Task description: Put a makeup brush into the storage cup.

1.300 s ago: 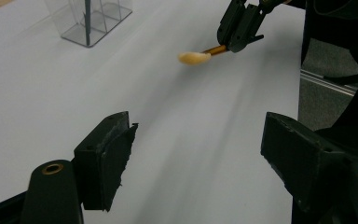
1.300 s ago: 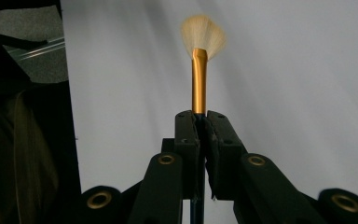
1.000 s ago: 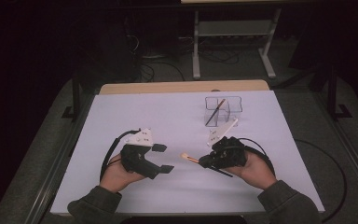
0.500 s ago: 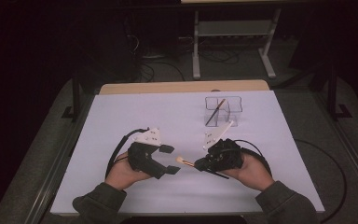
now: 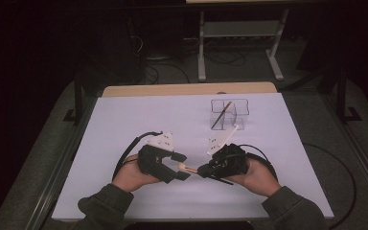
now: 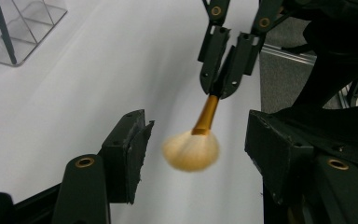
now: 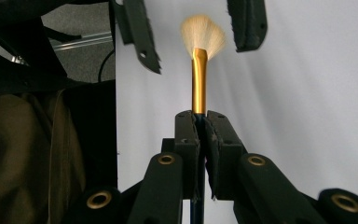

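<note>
Passing the brush (image 7: 199,79) across calls for patience: my right gripper (image 5: 204,169) stays clamped on the handle until my left gripper (image 5: 184,166), jaws wide around the bristle head, closes on the gold ferrule. At 1 o'clock on the desk (image 5: 124,120), a clear holder (image 5: 230,114) keeps one dark stick.

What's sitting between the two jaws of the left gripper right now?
The pale bristle head of the makeup brush, which the right gripper holds shut on its handle. It sits in the open left gripper gap, touching neither jaw, as the left gripper view shows.
</note>
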